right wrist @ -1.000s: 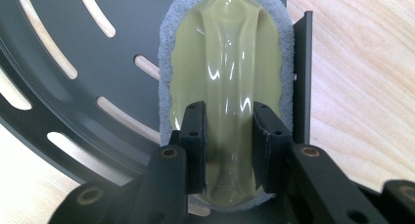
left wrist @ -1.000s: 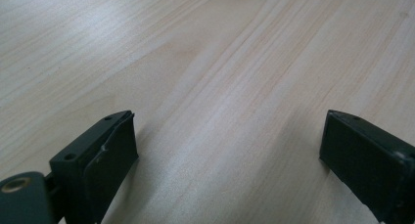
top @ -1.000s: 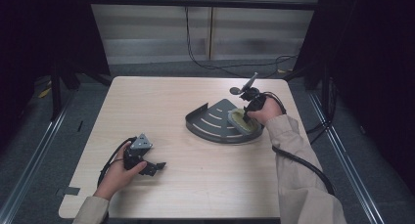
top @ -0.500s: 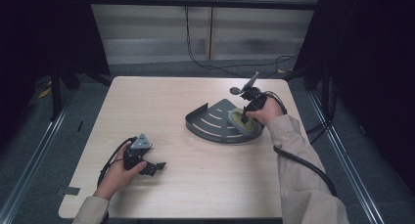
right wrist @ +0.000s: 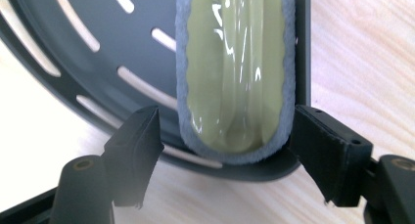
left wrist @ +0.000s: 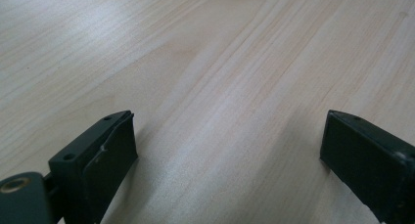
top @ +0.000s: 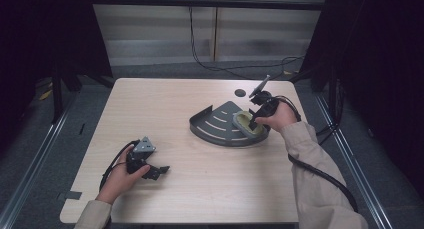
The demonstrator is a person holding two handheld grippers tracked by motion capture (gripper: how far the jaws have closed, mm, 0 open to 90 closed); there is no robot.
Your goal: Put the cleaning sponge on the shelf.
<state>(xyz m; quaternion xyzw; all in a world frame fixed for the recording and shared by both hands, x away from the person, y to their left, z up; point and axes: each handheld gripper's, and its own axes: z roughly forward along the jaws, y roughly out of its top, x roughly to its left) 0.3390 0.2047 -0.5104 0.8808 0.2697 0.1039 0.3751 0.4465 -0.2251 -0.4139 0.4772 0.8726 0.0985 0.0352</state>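
Sponge [right wrist: 234, 70], olive-green with a blue-grey fringe and wrapped in glossy clear film, lies in the right end of a dark grey fan-shaped slotted tray [top: 220, 125] on the right half of the tabletop [top: 200, 189]. In the high view the sponge [top: 248, 122] rests against the tray's straight right wall, and the right tongs [top: 257, 116] sit over it, held from the near right by the person's right hand [top: 280, 118]. In the right gripper view the right tongs [right wrist: 225, 150] stand wide, one jaw on each side of the sponge's near end; the right-hand jaw looks to be at the fringe, while the left-hand jaw is clear of it, over the tray's curved rim. The tray [right wrist: 98, 48] shows pale slots through its floor. A small dark round spot [top: 240, 93] marks the tabletop just beyond the tray.

On the near left, the left hand [top: 122, 173] rests the left tongs [top: 159, 170] on the tabletop, well apart from the tray. In the left gripper view the left tongs [left wrist: 227, 145] are spread wide over bare wood grain [left wrist: 220, 62], gripping nothing.
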